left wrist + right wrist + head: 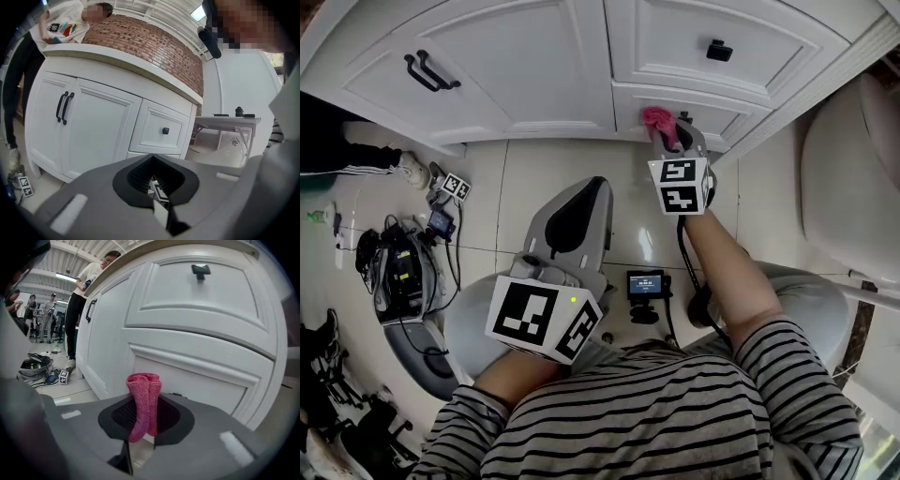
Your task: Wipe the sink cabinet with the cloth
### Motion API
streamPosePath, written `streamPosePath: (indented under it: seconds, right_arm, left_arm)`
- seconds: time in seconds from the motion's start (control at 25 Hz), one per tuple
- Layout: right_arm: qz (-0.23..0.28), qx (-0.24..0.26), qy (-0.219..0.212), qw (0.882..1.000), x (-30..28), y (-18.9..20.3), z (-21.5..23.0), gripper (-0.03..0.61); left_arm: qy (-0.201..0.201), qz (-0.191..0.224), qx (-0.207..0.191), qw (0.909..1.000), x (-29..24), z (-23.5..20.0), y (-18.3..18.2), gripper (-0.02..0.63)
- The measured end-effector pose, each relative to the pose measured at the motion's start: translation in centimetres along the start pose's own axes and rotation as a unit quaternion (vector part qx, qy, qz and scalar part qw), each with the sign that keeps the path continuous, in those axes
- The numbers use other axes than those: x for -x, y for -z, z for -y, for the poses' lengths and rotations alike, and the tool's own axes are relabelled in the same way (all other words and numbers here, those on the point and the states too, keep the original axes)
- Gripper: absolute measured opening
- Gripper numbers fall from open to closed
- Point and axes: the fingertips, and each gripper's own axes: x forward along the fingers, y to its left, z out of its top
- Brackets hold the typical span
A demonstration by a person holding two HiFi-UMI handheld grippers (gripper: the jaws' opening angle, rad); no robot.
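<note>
right gripper (143, 430) pinching the pink cloth (144, 397). Folded end sticks up past the jaws, lower end buried between them. Cloth sits right at the sink cabinet (197, 348) below the drawer; can't confirm contact. left gripper (157, 187) pressed together, nothing in it, well back from the cabinet.

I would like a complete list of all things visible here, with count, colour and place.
sink cabinet: one, white, straight ahead
bar handles: two, black, on the left doors
knob: one, black, on the drawer
cloth: one, pink, near the cabinet's lower panel
marker cube: one, black and white, floor, left
gear with cables: one pile, black and grey, floor, left
screen device: one, black, floor, near the person
bystander: one, white top, beside the cabinet
left claw: grey, shut, empty
right claw: grey, shut on the cloth
</note>
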Motion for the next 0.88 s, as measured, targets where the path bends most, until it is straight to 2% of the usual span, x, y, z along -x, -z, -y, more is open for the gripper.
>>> streamPosePath:
  seconds: [0.28,0.48,0.76,0.88]
  right_arm:
    - [0.004,-0.002,0.004,1.000,2.8,1.3,3.3,0.086]
    - [0.003,-0.012,0.024,1.000,3.5,2.3,6.1,0.086]
    - [-0.008,-0.049,0.068,0.996,3.4,3.4,10.3,0.087]
    - [-0.024,-0.087,0.107,0.990,4.8,5.4,12.8,0.087]
  left_arm:
    - [0.003,-0.008,-0.004,1.0000,-0.6,0.9,0.5,0.000]
    - [0.001,-0.015,-0.010,0.9998,-0.8,1.3,1.0,0.000]
    - [-0.002,-0.014,-0.009,0.9999,-0.4,1.0,1.1,0.000]
    - [-0.007,-0.006,-0.005,0.9999,0.0,0.6,0.6,0.000]
